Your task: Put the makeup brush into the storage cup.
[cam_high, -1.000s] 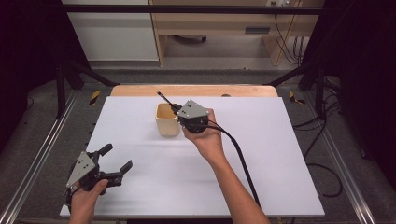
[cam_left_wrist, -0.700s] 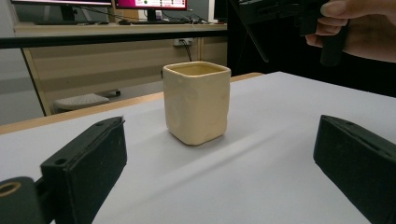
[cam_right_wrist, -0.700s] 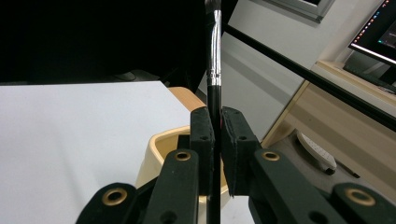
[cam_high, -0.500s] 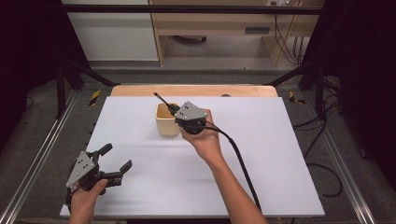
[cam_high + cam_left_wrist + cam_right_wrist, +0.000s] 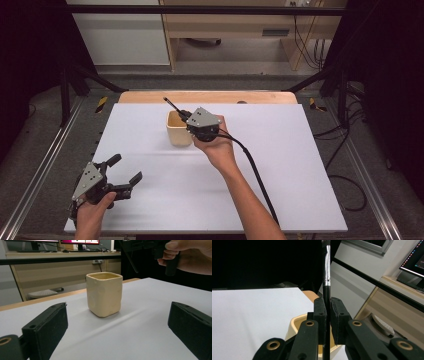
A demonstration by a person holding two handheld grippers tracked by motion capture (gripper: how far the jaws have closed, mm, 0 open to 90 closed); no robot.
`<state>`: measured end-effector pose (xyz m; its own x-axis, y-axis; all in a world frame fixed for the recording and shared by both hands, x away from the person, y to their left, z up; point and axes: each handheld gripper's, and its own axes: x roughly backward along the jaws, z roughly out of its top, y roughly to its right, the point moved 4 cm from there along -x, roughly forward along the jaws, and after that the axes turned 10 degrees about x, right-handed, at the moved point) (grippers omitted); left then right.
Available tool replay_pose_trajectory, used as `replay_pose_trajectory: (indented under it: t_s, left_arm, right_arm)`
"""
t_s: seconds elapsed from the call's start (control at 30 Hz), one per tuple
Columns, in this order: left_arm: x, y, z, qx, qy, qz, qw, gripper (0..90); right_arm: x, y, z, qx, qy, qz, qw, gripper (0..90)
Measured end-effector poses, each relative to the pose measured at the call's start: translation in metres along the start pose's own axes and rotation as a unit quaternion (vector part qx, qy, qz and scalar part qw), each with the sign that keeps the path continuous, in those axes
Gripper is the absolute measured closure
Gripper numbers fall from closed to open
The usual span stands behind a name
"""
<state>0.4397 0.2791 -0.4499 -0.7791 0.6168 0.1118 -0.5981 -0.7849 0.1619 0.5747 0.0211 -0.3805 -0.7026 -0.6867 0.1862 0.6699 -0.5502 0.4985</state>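
While the brush hangs over the cup: placement unfinished.
Right gripper (image 5: 186,116): clamped on a slim black makeup brush (image 5: 326,277), frame centre.
Cup (image 5: 179,129): cream, upright, centre.
Left gripper (image 5: 123,172): jaws apart, empty, lower left.
Remaining: lower, release.
Hidden: brush's lower end.

Across the middle of the high view we see a white table (image 5: 300,165), with a wooden strip (image 5: 207,96) along its far edge. Metal rails (image 5: 35,175) run down the left and right sides of the frame. At the upper left stands a white cabinet (image 5: 120,37), and at top centre a wooden desk (image 5: 230,25). Cables (image 5: 350,185) lie on the floor at the right. Along the top of the left gripper view we see monitors (image 5: 80,242) on a desk. A white keyboard (image 5: 383,325) lies at the lower right of the right gripper view.
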Motion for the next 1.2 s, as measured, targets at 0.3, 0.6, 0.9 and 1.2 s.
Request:
replay_pose_trajectory:
  t_s: [0.3,0.6,0.9,1.2]
  left_arm:
    - [-0.0001,-0.0002,-0.0002,0.0,0.0,0.0,1.0,2.4]
    - [0.0006,-0.0007,0.0004,0.001,0.002,0.001,1.0,2.5]
    - [0.001,-0.001,0.0007,0.001,0.002,0.002,1.0,2.4]
    - [0.0018,-0.002,0.0009,0.001,0.002,0.003,1.0,2.4]
  right_arm:
    - [-0.0021,0.0012,0.001,-0.004,0.007,-0.002,1.0,83.7]
    - [-0.0029,-0.0003,0.0014,-0.005,0.005,0.0,1.0,83.7]
    - [-0.0048,-0.0004,0.0063,-0.006,0.011,0.0,0.9999,83.7]
    - [-0.0076,0.0014,0.0094,-0.003,0.013,-0.001,0.9999,83.7]
